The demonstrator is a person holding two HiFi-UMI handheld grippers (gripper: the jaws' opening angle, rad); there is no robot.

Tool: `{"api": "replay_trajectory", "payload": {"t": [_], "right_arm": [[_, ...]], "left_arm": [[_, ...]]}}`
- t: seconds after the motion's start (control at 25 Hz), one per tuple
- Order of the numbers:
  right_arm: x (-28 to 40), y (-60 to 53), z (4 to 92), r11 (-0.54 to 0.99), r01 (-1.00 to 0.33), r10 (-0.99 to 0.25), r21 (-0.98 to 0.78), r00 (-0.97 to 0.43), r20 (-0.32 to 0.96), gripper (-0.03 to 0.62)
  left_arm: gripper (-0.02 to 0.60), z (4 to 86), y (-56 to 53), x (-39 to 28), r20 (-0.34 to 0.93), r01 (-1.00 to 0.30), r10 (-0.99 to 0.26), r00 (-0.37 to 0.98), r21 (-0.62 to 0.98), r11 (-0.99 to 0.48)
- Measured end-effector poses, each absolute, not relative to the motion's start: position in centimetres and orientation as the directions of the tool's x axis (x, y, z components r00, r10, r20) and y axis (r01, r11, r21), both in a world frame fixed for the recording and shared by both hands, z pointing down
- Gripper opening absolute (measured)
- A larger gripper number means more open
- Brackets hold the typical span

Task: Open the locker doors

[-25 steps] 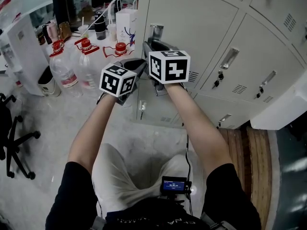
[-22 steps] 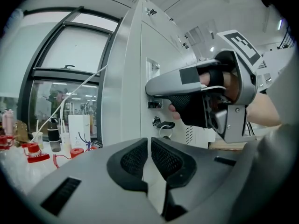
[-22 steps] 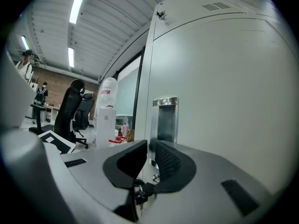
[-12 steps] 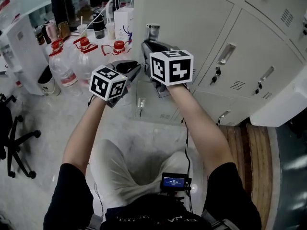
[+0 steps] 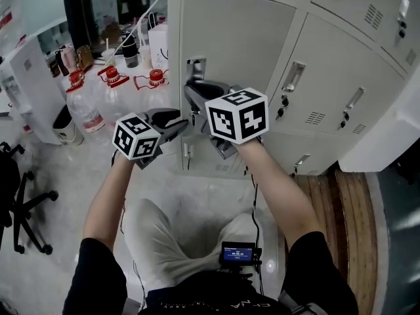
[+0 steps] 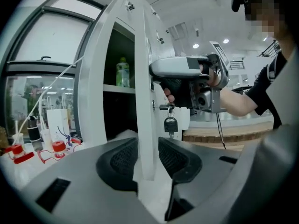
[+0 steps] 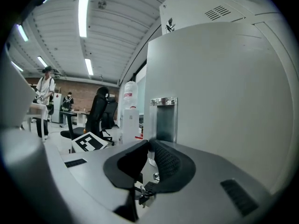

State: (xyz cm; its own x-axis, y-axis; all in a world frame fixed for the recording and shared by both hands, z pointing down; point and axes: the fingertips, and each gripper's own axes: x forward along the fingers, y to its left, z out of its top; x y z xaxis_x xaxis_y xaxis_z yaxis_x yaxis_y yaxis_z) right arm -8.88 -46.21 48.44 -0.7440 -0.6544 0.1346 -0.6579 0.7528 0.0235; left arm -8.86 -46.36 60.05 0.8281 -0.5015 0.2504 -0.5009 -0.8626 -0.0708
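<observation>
The grey locker door (image 5: pixel 243 44) stands partly swung out from the cabinet. Its free edge (image 6: pixel 142 101) runs between the pads of my left gripper (image 6: pixel 147 155), whose jaws are opening, with a thin gap at the right pad. In the head view the left gripper (image 5: pixel 180 122) sits low at that edge. My right gripper (image 5: pixel 193 90) is at the door's front, just below the metal handle recess (image 7: pixel 163 120). Its jaws (image 7: pixel 148 148) are shut on the key (image 6: pixel 164 107) in the lock, and a second key (image 6: pixel 170 124) hangs from it. A green bottle (image 6: pixel 122 72) stands on the shelf inside.
Closed locker doors (image 5: pixel 328 77) fill the right side. Large water jugs with red caps (image 5: pixel 108 94), a white paper bag (image 5: pixel 156 41) and a bin (image 5: pixel 65 123) stand to the left of the cabinet. An office chair (image 5: pixel 20 202) is at far left.
The locker door has swung further out toward me. Both grippers came back with it, and the left one moved down and to the left along the door's edge.
</observation>
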Motion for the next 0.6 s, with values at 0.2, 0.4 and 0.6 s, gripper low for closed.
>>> {"api": "replay_trajectory", "payload": {"t": [0.2,0.4,0.6], "right_arm": [[-7.5,-42.7,48.3,0.79,-0.613,-0.61,0.02,-0.782,0.129,0.063],[-5.6,-39.3,48.2,0.808,-0.588,-0.587,0.033,-0.799,0.134,0.063],[-2.9,-36.4,48.4,0.811,-0.584,-0.585,0.045,-0.803,0.116,0.063]], "left_arm": [[0.132,59.6,-43.3,-7.0,0.239,-0.409,-0.418,0.877,-0.086,-0.908],[0.123,60.1,-39.8,-4.6,0.284,-0.299,-0.321,0.903,-0.118,-0.947],[0.118,60.1,-36.7,-2.0,0.289,-0.18,-0.203,0.936,-0.105,-0.978]]}}
